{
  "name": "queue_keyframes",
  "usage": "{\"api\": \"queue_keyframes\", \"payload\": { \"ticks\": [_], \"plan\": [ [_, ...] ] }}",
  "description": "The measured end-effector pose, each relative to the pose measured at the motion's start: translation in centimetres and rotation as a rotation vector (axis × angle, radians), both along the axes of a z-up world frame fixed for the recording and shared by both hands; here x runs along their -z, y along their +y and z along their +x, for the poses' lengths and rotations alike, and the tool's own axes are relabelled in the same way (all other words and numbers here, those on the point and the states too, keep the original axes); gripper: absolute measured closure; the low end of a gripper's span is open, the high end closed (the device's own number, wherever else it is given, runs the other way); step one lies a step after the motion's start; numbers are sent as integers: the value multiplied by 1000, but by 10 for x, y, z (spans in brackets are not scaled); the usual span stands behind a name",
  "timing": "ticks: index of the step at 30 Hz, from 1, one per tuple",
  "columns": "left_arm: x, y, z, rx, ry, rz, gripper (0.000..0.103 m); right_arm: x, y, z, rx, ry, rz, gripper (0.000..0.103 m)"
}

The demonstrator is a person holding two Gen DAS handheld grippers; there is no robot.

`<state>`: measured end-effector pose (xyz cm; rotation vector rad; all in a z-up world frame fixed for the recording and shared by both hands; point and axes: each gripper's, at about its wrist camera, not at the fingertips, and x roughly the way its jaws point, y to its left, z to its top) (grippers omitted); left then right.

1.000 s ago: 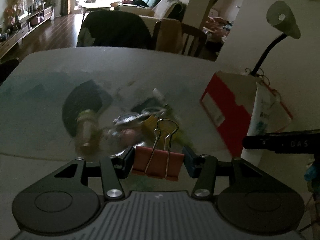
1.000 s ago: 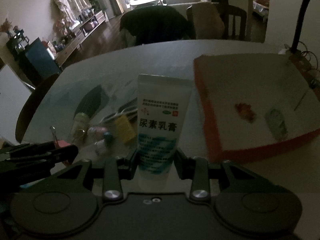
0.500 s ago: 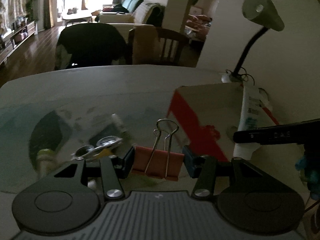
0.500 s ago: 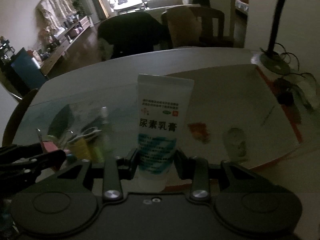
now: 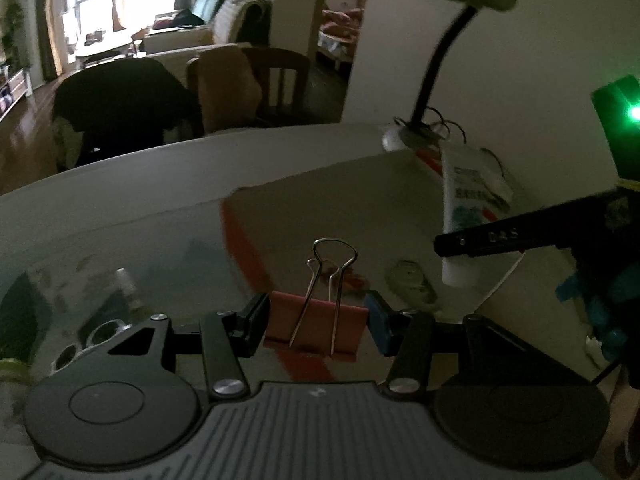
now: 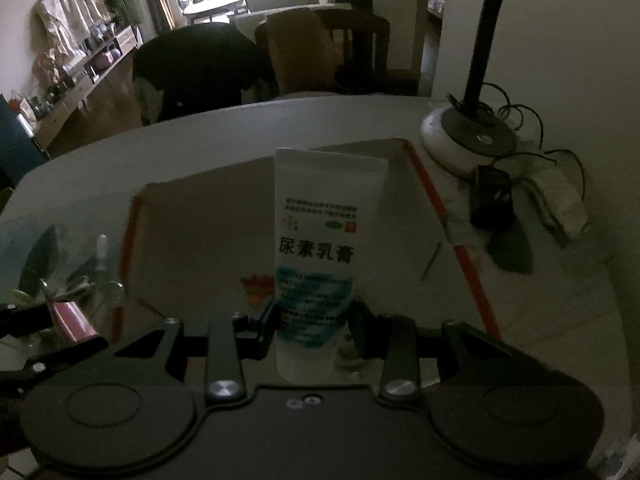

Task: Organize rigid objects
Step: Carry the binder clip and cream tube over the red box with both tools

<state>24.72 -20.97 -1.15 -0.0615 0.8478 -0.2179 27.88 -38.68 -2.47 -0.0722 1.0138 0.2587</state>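
Note:
My left gripper [image 5: 317, 326] is shut on a pink binder clip [image 5: 316, 328] with its wire handles up, held over the left edge of a shallow white box with a red rim [image 5: 320, 208]. My right gripper [image 6: 311, 330] is shut on a white cream tube [image 6: 320, 256], held upright over the same box [image 6: 192, 240]. The tube also shows in the left wrist view [image 5: 464, 216], to the right. A red item [image 6: 256, 284] and a pale oval item [image 5: 410, 282] lie inside the box.
A pile of small objects [image 5: 100, 320] lies on the glass table left of the box, with a small bottle [image 6: 102, 246]. A desk lamp [image 6: 468, 132] with cables and a black adapter [image 6: 492, 200] stands right of the box. Chairs [image 6: 328, 48] stand behind the table.
Both grippers have moved right, from beside the pile of small objects to over the box. The clip and the tube stay held.

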Motion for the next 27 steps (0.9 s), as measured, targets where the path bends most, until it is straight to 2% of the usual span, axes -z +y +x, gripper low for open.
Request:
{"api": "queue_keyframes", "payload": {
  "ticks": [14, 22, 27],
  "plan": [
    [49, -73, 53, 83, 125, 63, 52, 46, -13, 34, -70, 134, -81, 66],
    [75, -84, 76, 59, 226, 63, 52, 63, -12, 45, -87, 181, -88, 65],
    [83, -86, 85, 51, 251, 86, 52, 71, -11, 46, -95, 201, -96, 65]
  ]
}}
